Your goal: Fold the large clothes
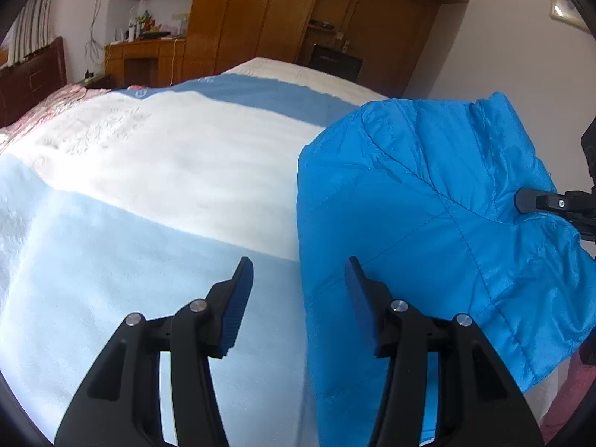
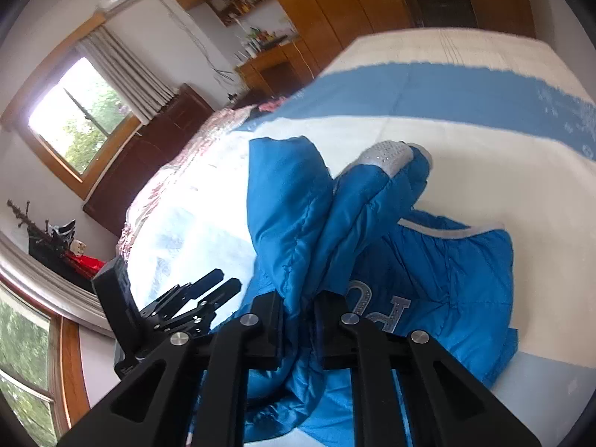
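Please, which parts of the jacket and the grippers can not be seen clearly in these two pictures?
- Blue jacket: its lower part is hidden behind the right gripper in the right wrist view.
- Silver lettering: partly covered by a finger, unreadable.
- Right gripper in the left wrist view: cut off by the right edge.
- Left gripper: its pads are too small, right wrist view.

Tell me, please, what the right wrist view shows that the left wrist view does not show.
Only the right wrist view shows the window, the silver lettering on the jacket, its grey cuff, and the right gripper shut on a bunched fold of the jacket. Only the left wrist view shows the left gripper from behind, open, with nothing between its pads. Both show the blue jacket on the striped bed cover, the wooden wardrobe, and the other gripper at the picture's edge.
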Demonstrator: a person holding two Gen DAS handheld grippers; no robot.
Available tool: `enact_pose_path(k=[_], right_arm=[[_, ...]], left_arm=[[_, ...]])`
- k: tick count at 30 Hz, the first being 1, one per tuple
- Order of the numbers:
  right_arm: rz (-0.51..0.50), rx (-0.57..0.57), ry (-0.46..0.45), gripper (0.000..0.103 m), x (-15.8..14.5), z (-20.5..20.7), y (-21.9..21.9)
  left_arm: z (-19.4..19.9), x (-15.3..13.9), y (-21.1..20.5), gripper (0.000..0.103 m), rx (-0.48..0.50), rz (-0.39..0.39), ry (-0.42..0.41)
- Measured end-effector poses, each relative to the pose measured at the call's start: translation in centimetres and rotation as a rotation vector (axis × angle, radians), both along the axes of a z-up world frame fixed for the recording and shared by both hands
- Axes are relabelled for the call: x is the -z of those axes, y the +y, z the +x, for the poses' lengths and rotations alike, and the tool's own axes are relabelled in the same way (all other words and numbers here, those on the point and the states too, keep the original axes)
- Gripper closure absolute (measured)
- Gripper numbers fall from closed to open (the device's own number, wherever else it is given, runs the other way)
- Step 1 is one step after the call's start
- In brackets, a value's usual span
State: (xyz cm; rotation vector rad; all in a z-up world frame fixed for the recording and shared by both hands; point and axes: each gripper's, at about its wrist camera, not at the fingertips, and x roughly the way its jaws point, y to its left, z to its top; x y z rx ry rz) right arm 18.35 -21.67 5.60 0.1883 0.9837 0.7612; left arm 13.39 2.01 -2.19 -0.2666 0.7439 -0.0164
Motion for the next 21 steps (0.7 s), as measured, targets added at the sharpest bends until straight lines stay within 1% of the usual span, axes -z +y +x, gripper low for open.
enact_pose_path(k=[3,7,12,17,19,21], right_arm=[[0.007,0.011,-0.021,0.093,-0.5,-1.0,-1.5],[0.026,0.047,-0.014,0.093,-0.5,-0.4,-3.8],[0.057,0.108,-0.007,0.093,0.0,-0.8,-8.0],[0.045,0.153,0.018,0.093,2.1,-1.4,-10.8],[0.051,0.175,0.052,0.093,3.6,-1.2,-12.0],[0.059,0.195,0.088,0.093,5.5,-0.9,-13.1]], left_arm=[[-0.2,-0.9,-1.2,0.052,0.032,-0.008,-0.019],[-0.3,-1.8,-3.7,0.052,0.100,-0.008,-0.035],[0.4,-2.3,-6.7,0.053,0.195,-0.011,-0.029],[1.8,-1.8,-9.5,0.054,0.291,-0.018,0.008],[2.3,-1.3,-10.3,0.057,0.327,-0.034,0.032],[2.8,-0.8,-10.9,0.057,0.343,-0.032,0.045]])
